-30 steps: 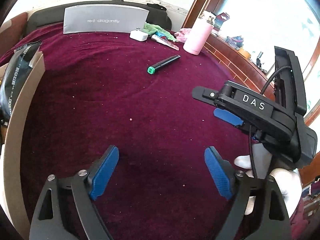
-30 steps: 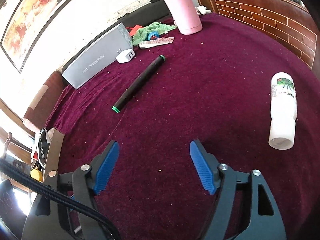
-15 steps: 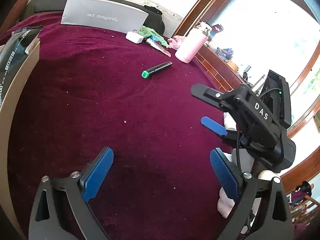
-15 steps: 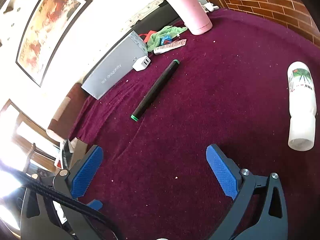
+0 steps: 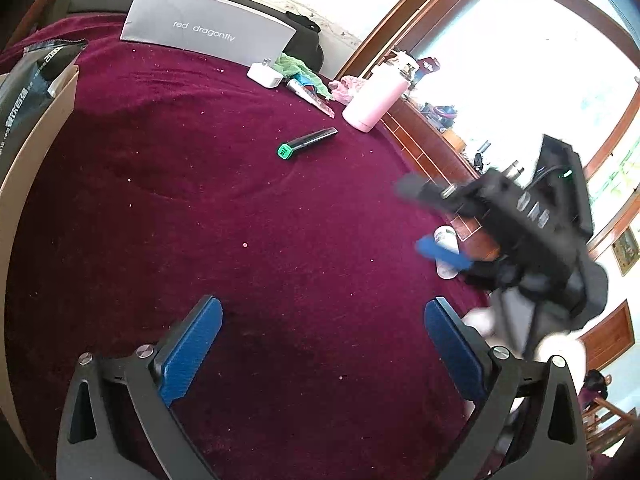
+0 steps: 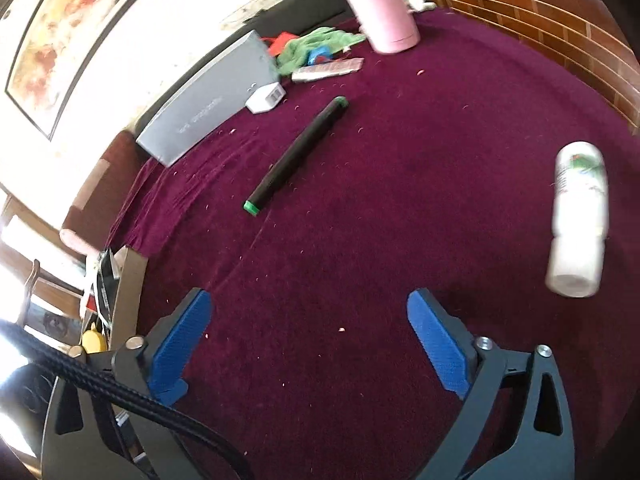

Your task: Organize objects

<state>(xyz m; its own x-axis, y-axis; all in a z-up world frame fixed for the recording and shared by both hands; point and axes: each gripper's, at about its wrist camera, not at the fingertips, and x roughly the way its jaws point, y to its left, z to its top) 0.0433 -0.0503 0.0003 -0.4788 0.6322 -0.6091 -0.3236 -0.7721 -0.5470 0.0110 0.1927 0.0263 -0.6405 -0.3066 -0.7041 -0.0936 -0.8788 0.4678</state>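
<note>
My left gripper (image 5: 323, 308) hovers over the maroon cloth (image 5: 180, 208), its jaws opening with nothing between them. My right gripper (image 6: 309, 300) is open and empty too; in the left wrist view it shows blurred at the right (image 5: 412, 218), held by a white-gloved hand (image 5: 560, 356). A black marker with a green cap (image 5: 306, 143) (image 6: 298, 156) lies ahead of both. A white bottle (image 6: 578, 220) lies on its side to the right of the right gripper, partly hidden behind it in the left wrist view (image 5: 446, 236).
At the back stand a grey box (image 5: 208, 32), a white charger (image 5: 264, 74), a green cloth (image 5: 298, 65), a flat tube (image 5: 310, 96) and a pink bottle (image 5: 374, 100). A cardboard box (image 5: 36, 132) holding a black bag borders the left. A brick ledge (image 6: 560, 40) runs along the right.
Both grippers' jaws have spread wider. The left wrist view has tilted and rolled a little. The right gripper has shifted slightly and is now blurred in the left wrist view.
</note>
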